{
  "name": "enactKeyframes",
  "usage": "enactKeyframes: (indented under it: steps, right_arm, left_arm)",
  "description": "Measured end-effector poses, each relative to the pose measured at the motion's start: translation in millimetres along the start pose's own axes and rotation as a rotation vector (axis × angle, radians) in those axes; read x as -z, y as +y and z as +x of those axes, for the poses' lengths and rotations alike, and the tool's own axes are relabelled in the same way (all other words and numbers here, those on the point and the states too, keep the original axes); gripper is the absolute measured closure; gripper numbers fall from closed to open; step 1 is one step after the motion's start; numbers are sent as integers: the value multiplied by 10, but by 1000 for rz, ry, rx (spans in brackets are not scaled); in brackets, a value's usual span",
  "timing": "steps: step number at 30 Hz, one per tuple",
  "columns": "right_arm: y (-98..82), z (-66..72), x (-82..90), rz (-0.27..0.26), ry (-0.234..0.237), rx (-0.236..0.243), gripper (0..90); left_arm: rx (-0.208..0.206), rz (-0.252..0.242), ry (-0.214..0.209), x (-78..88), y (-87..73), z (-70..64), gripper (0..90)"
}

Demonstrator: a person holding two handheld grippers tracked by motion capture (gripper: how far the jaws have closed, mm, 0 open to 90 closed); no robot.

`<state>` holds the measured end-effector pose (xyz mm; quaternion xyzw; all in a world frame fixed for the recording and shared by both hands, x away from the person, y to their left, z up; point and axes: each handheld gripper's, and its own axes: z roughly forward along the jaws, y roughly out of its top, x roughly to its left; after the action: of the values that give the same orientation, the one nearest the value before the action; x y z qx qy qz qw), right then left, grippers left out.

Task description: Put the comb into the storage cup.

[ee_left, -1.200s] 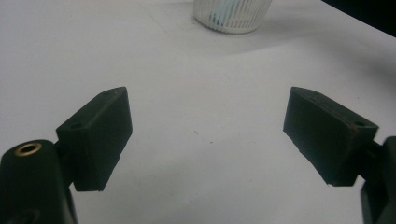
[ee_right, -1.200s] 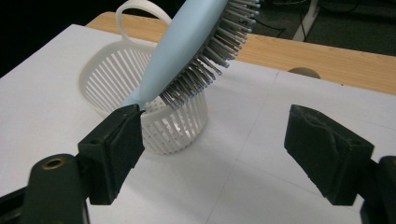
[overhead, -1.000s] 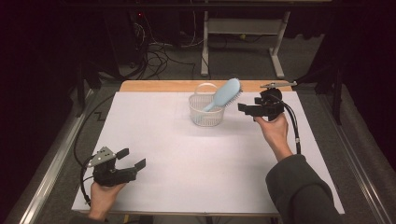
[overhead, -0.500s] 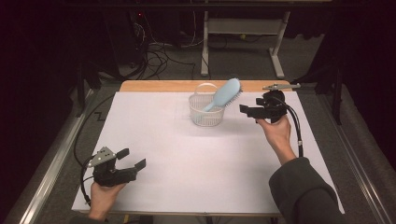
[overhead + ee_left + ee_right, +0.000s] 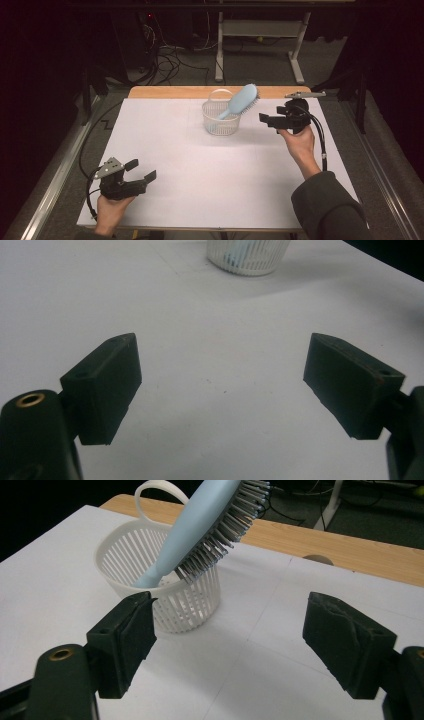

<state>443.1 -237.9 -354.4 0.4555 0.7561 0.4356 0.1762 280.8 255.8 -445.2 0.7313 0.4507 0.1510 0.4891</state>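
A white slatted basket with a loop handle stands on the white table sheet near the far edge. A light blue hairbrush rests handle-down in it, its bristled head leaning out over the right rim. My right gripper hovers just right of the basket, pointing left at it, open and empty. In the right gripper view the basket and brush sit ahead of the open gripper. My left gripper rests open near the front left corner. From its own camera this gripper faces bare sheet, with the basket far off.
A strip of wooden tabletop runs behind the sheet. A metal clip sits at the back right corner. Beyond the table are floor cables and a white stand's legs. Metal rails flank the table.
My right gripper has edged slightly to the right, away from the basket. The left gripper, basket and brush have stayed put.
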Motion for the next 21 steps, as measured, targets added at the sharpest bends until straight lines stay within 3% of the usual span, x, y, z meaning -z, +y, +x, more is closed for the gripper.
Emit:
enactKeyframes:
  steps: [21]
  right_arm:
    - [-32, -10, 183, -26, 19, 10, 212]
  left_arm:
    - [-1, 2, 0, -5, 0, 3, 147]
